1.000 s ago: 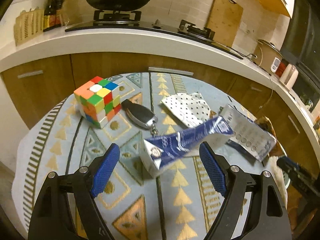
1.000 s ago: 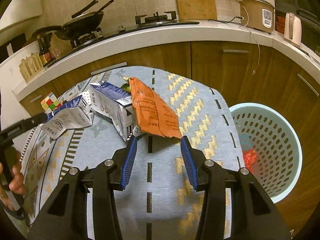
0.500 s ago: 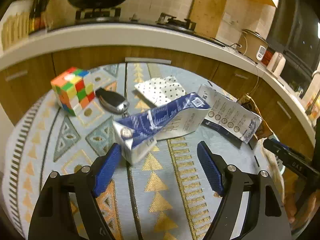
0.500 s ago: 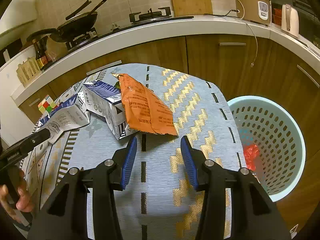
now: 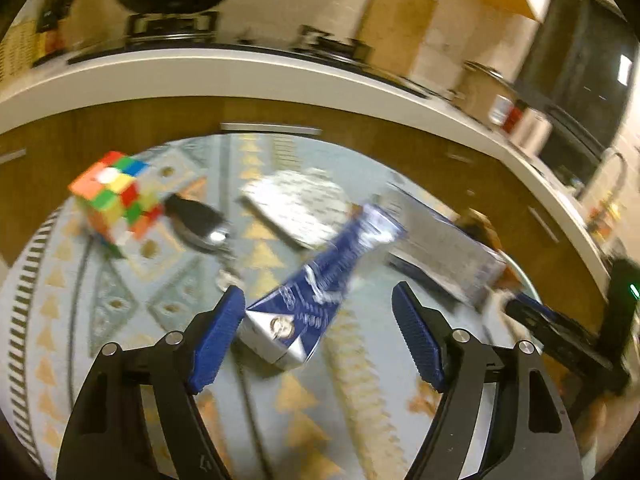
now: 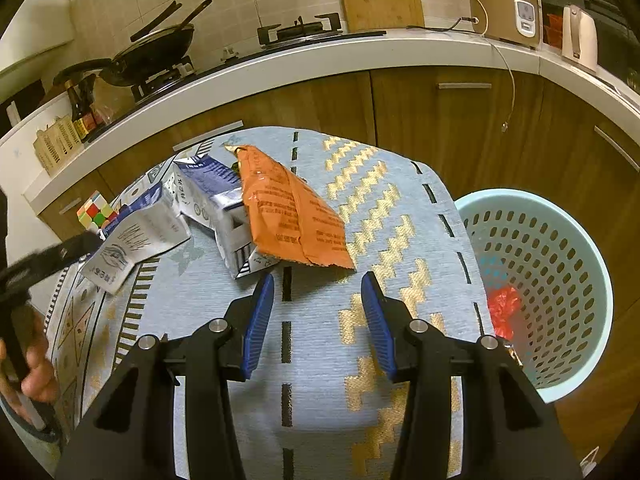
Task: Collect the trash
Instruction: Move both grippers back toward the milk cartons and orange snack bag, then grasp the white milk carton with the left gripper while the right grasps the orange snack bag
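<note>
Blue carton (image 5: 320, 280) lies beside cube (image 5: 116, 200), key fob (image 5: 198, 222) and second carton (image 5: 444, 248).

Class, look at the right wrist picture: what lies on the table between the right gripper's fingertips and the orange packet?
Nothing: between the right gripper and the orange packet only bare patterned tablecloth shows, in the right wrist view.

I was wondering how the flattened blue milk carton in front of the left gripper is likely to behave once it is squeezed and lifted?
The blue carton looks creased and partly flattened, so it is probably empty, light, and may crumple further. It narrows toward its far end, which may sag. Its glossy skin could slip between the left gripper pads, which have just been closing around it without pressing yet.
</note>
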